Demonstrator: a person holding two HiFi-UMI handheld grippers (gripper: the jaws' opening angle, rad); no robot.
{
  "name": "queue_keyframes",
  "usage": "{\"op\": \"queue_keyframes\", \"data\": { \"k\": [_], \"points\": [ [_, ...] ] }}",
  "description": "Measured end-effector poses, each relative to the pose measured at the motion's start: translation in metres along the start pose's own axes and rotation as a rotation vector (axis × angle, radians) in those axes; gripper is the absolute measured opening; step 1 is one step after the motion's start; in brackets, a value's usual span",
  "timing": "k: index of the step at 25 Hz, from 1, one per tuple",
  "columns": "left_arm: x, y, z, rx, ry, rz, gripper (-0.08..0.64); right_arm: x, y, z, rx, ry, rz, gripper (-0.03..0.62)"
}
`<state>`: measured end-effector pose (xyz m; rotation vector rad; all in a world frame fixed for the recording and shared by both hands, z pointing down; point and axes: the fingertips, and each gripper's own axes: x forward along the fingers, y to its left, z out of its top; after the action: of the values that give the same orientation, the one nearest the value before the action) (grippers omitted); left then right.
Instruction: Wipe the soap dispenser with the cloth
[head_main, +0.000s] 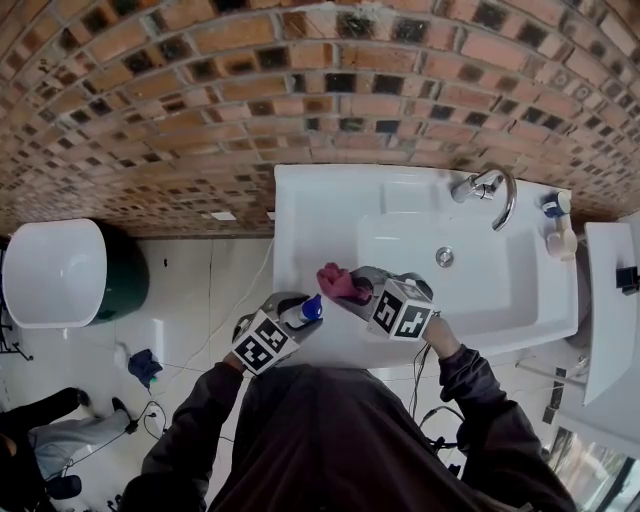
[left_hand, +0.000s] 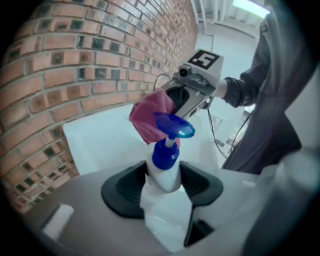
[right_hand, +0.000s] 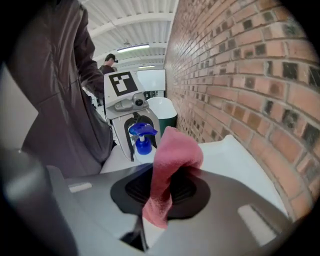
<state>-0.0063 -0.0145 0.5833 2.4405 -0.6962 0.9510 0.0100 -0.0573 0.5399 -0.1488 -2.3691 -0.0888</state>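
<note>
A white soap dispenser (left_hand: 162, 192) with a blue pump head (left_hand: 173, 127) sits between the jaws of my left gripper (left_hand: 162, 182), which is shut on its body. In the head view the left gripper (head_main: 290, 318) holds the dispenser (head_main: 303, 312) over the sink's front left corner. My right gripper (right_hand: 162, 192) is shut on a pink cloth (right_hand: 170, 165) that bunches up above the jaws. The right gripper (head_main: 352, 292) holds the cloth (head_main: 340, 281) just right of the pump head, close to it. From the left gripper view the cloth (left_hand: 150, 117) sits right behind the pump.
The white sink (head_main: 330, 200) stands against a brick wall, with a chrome tap (head_main: 490, 188) at its right and small bottles (head_main: 556, 222) beyond. A white basin on a dark bin (head_main: 60, 272) stands on the floor to the left. A person (right_hand: 107, 62) stands far back.
</note>
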Motion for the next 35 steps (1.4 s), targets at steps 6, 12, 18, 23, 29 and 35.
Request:
{"op": "queue_keyframes", "data": {
  "k": [6,12,18,23,29,35],
  "points": [
    [0.000,0.000,0.001,0.019,0.008,-0.022,0.221,0.048,0.011,-0.035,-0.156,0.204,0.067,0.058],
    [0.001,0.001,0.000,0.022,0.007,-0.018,0.221,0.087,0.011,-0.064,-0.284,0.357,0.062,0.058],
    [0.004,0.001,-0.002,0.012,0.009,-0.004,0.219,0.088,0.008,-0.067,-0.247,0.357,0.023,0.058],
    [-0.001,0.006,-0.005,0.019,-0.003,0.105,0.212,0.058,0.003,-0.033,-0.246,0.228,-0.046,0.058],
    [-0.012,0.004,-0.013,0.074,0.051,0.203,0.212,0.036,0.024,-0.033,-0.432,0.242,0.027,0.058],
    [-0.017,0.001,-0.023,0.088,0.106,0.243,0.222,0.027,0.055,-0.035,-0.424,0.226,0.036,0.058]
  ]
}}
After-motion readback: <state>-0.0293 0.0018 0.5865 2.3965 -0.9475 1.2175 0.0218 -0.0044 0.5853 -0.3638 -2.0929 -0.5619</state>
